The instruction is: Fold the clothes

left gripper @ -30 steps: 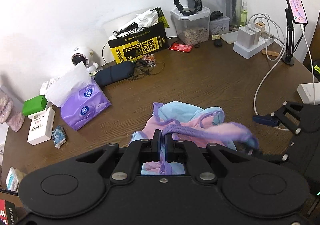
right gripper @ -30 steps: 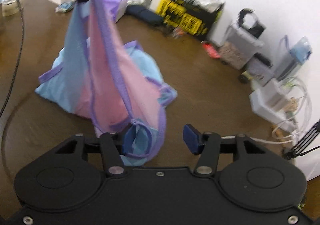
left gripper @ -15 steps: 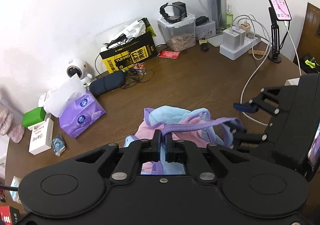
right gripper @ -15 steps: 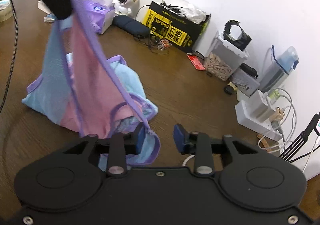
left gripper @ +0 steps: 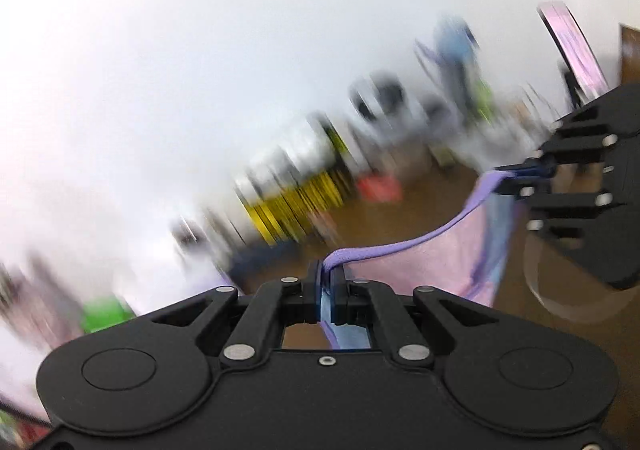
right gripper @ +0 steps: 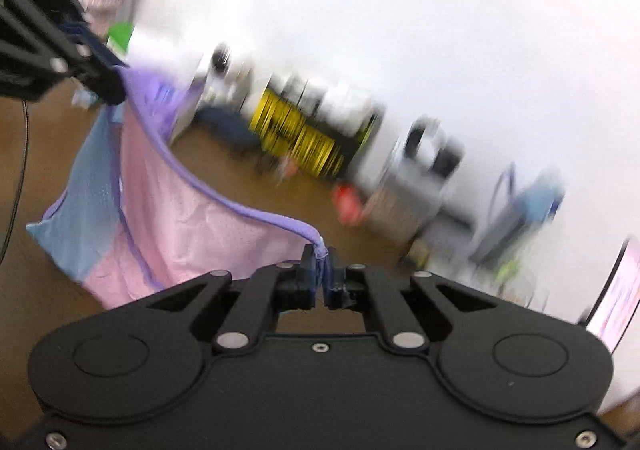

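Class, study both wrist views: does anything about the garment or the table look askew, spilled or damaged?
Nothing stands out. The garment hangs between the left gripper and right gripper, each shut on its purple edge, which sags between them. Blur hides the clutter on the table.

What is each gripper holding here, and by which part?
Both hold the pink and blue garment by its purple band: left gripper pinches one end, right gripper the other.

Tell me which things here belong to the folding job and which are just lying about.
In the job:
- pink and blue mesh garment with purple trim
- left gripper, shut on its trim
- right gripper, shut on its trim

Lying about (blurred):
- yellow and black box
- phone on a stand
- brown wooden table
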